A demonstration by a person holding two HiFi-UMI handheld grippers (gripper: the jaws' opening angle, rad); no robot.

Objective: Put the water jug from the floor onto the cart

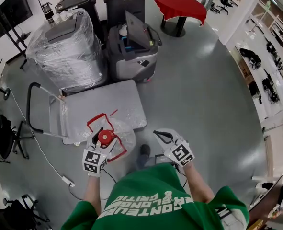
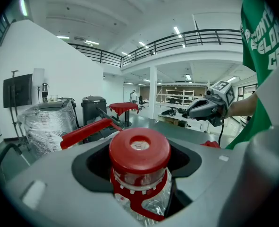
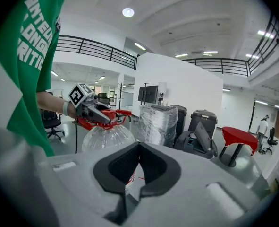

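Head view looks steeply down on a grey floor, where a flat grey platform cart with a black loop handle stands in front of the person. At the cart's near edge is the large clear plastic water jug with a red cap and red carrying frame. The jug overlaps that edge, but no view shows whether its base rests on the cart, on the floor, or hangs free.

The left tool is clamped on the jug's neck. In the left gripper view the red cap stands up between the two grey jaws, which press in just beneath it, with the red collar and clear shoulder of the jug below.

The right tool is held to the right of the jug, apart from it and over bare floor. In the right gripper view its black pads meet at the tips and leave only a sliver of a gap lower down, with nothing between them.

Beyond the cart's far left side stands a bulky machine wrapped in clear plastic film. To its right is a grey bin-like unit with an open lid. Farther off is a round table under a red cloth.
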